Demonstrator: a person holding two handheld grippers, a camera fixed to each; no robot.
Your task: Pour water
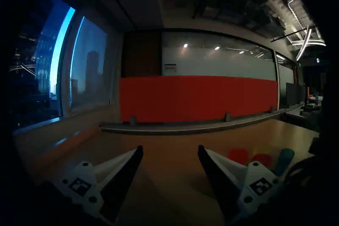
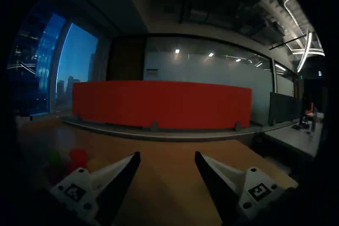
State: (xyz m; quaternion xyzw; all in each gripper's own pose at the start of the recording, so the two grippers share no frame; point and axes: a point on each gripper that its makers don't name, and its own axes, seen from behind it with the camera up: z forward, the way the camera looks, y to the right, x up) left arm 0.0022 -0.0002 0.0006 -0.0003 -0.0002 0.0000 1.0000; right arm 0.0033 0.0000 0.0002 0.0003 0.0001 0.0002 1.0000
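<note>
Coloured cups [image 1: 238,156], or what look like cups in this dim light, stand in a small cluster on the wooden table [image 1: 178,183], on the near side of the red partition [image 1: 199,99] that runs along its far edge. In the left gripper view they lie off to the right of the fingers: two red shapes, a teal one and a hint of yellow. In the right gripper view the same cluster [image 2: 78,157] lies off to the left, with red, green and yellow showing. That places it between the two tools, probably so that either one can reach in.

The left gripper [image 1: 169,147] faces the partition squarely, fingers spread wide and holding nothing, with bare table between them. The right gripper [image 2: 167,154] is likewise released and empty, level over the table [image 2: 169,183] and aimed at the partition [image 2: 161,103]. Both seem to be held back from the cups so that a grasp can be lined up. I cannot make out water, or which vessel holds it. Pouring looks not yet begun, and the first job is likely to pick one vessel.
</note>
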